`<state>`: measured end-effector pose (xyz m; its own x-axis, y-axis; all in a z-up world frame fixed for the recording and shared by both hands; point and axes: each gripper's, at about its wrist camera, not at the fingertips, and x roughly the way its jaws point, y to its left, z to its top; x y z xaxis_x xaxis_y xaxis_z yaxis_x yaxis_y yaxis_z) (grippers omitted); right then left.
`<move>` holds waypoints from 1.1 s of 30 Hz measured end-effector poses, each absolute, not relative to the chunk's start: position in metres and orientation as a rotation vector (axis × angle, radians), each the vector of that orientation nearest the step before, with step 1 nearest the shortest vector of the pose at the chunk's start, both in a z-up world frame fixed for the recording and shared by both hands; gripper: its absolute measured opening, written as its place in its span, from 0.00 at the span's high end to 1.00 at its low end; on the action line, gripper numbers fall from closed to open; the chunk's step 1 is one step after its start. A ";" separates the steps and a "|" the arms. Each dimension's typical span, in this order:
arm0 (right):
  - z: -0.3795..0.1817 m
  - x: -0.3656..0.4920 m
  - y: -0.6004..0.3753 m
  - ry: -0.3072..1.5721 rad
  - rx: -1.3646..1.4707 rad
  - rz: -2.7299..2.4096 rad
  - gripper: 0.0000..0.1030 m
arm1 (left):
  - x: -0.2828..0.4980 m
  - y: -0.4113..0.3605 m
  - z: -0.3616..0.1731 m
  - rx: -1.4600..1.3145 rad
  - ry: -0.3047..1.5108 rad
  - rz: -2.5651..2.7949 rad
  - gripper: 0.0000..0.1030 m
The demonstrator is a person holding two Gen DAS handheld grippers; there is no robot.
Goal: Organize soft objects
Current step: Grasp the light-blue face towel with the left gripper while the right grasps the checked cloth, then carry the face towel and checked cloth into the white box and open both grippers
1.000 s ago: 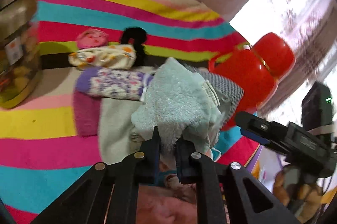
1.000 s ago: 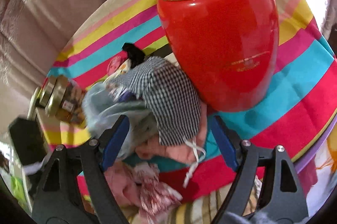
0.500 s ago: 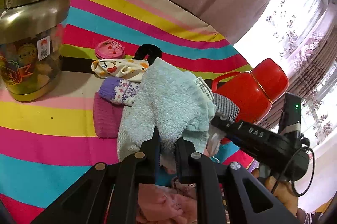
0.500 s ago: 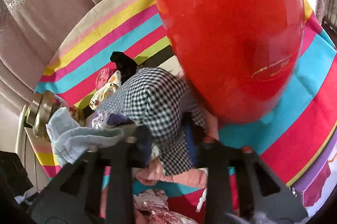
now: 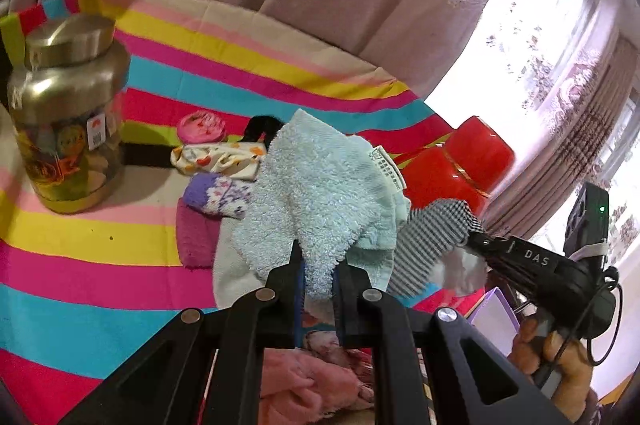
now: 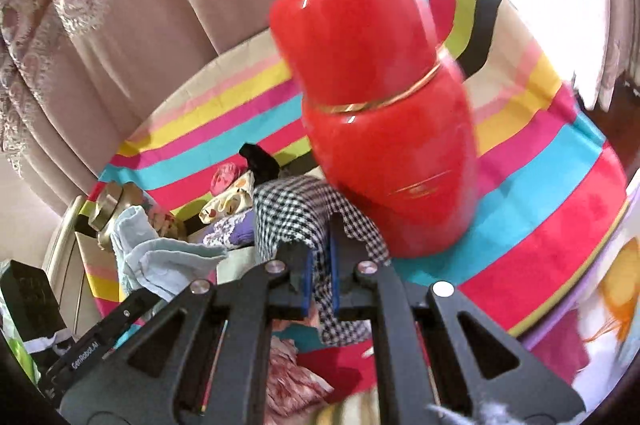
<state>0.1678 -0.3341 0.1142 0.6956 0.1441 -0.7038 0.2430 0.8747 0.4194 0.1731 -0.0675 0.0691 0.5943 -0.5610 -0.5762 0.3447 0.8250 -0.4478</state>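
Observation:
My left gripper (image 5: 319,265) is shut on a fluffy light blue towel (image 5: 320,185), which hangs lifted above the pile of soft things. My right gripper (image 6: 320,265) has its jaws closing, pads pressed on a black-and-white checked cloth (image 6: 296,213) that drapes over its fingertips. From the left wrist view the right gripper (image 5: 472,237) holds the checked cloth (image 5: 432,237) just right of the towel. The right wrist view shows the blue towel (image 6: 160,257) at lower left. A purple patterned sock (image 5: 220,193), a white printed cloth (image 5: 216,161) and a magenta cloth (image 5: 196,237) lie on the striped tablecloth (image 5: 100,257).
A red lidded jar (image 6: 384,129) stands close behind the checked cloth. A gold-lidded jar (image 5: 64,129) stands at far left. A pink round item (image 5: 202,127) and a black item (image 5: 260,129) lie behind the pile. Pink fluffy fabric (image 5: 304,385) lies below. Curtains hang behind.
The right gripper went from wide open around the checked cloth to shut on it and rose. The left gripper lifted the blue towel higher off the pile.

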 end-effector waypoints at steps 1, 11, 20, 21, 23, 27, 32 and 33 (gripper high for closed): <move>0.117 0.163 -0.340 0.808 0.525 -0.053 0.92 | 0.169 -0.071 0.073 -0.299 0.763 -0.541 0.88; 0.151 0.096 -0.415 0.742 0.541 -0.127 0.92 | 0.115 -0.123 0.099 -0.229 0.733 -0.669 0.88; 0.157 0.025 -0.493 0.733 0.536 -0.280 0.92 | 0.057 -0.213 0.106 -0.076 0.772 -0.840 0.88; 0.153 0.017 -0.499 0.740 0.539 -0.293 0.92 | 0.051 -0.221 0.105 -0.053 0.780 -0.842 0.88; 0.147 0.004 -0.510 0.750 0.551 -0.316 0.92 | 0.040 -0.240 0.102 0.004 0.789 -0.850 0.88; 0.136 -0.021 -0.536 0.760 0.587 -0.368 0.92 | 0.017 -0.277 0.097 0.107 0.812 -0.876 0.88; 0.125 -0.041 -0.555 0.769 0.601 -0.403 0.92 | -0.002 -0.320 0.085 0.280 0.834 -0.844 0.88; 0.121 -0.044 -0.558 0.776 0.610 -0.402 0.92 | -0.006 -0.325 0.082 0.302 0.841 -0.839 0.88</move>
<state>-0.0438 -0.5580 0.1206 0.6532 -0.1153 -0.7484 0.5450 0.7577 0.3590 -0.0056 -0.3247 0.0821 0.3779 -0.5322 -0.7576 0.7562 0.6495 -0.0791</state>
